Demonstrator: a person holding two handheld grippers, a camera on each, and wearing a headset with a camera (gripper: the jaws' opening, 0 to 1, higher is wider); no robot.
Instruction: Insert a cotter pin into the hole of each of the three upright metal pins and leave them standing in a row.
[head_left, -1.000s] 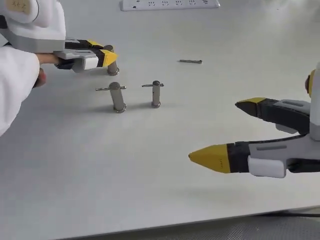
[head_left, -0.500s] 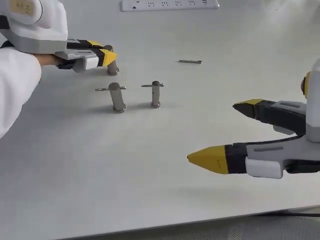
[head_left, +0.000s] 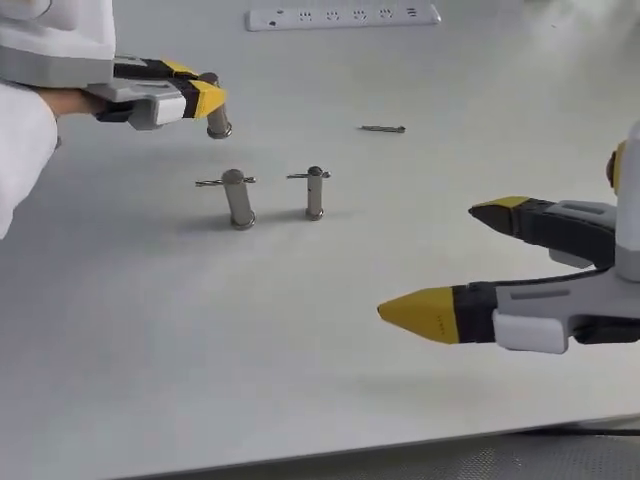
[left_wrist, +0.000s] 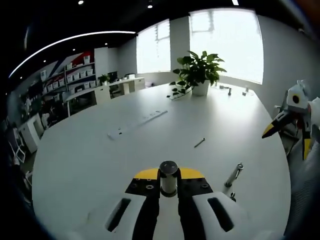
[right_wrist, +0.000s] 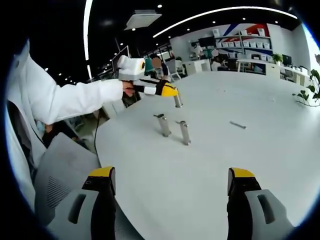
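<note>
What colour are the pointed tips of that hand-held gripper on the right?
Yellow. The right hand-held gripper shows it best in the head view.

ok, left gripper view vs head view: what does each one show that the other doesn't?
Left gripper view's extras: a green potted plant, bright windows, and the round top of the cylindrical steel pin clamped in the left gripper. Head view's extras: the person's white sleeve and the left gripper from outside. Shared: the loose cotter pin, the white power strip, the open right gripper.
</note>
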